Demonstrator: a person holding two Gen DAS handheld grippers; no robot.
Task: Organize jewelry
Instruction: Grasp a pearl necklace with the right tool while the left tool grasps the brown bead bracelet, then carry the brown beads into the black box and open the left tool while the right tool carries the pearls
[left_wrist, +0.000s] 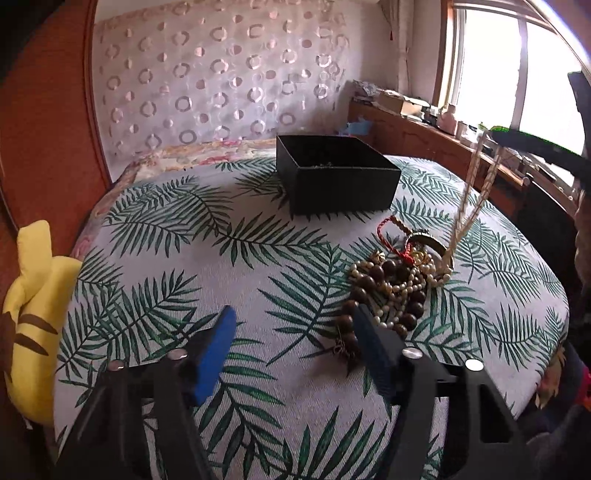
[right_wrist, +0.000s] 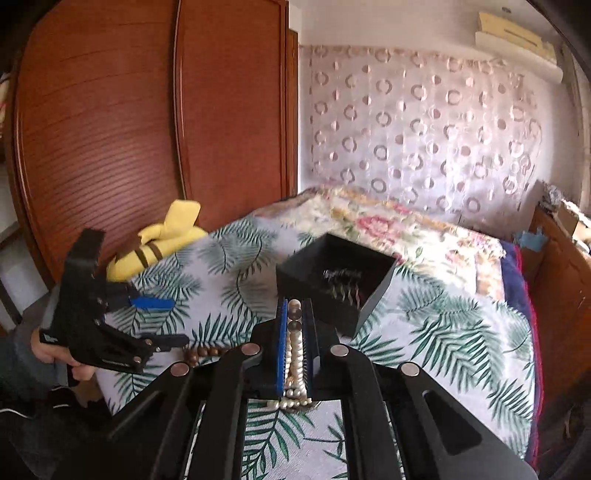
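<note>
A pile of jewelry (left_wrist: 399, 284) with dark wooden beads, small pearls and a red cord lies on the palm-leaf cloth (left_wrist: 184, 258). A black open box (left_wrist: 336, 177) stands behind it, with a small chain inside (right_wrist: 341, 282). My right gripper (right_wrist: 295, 314) is shut on a pearl necklace (right_wrist: 294, 350), which hangs in a strand (left_wrist: 472, 199) from above down to the pile. My left gripper (left_wrist: 295, 332) is open and empty, low over the cloth just left of the pile; it also shows in the right wrist view (right_wrist: 159, 321).
A yellow striped plush toy (left_wrist: 33, 317) lies at the left edge of the cloth. A wooden wardrobe (right_wrist: 147, 110) stands to the left. A floral bedspread (right_wrist: 388, 229) lies behind the box. A cluttered wooden sill (left_wrist: 424, 125) runs under the window at the right.
</note>
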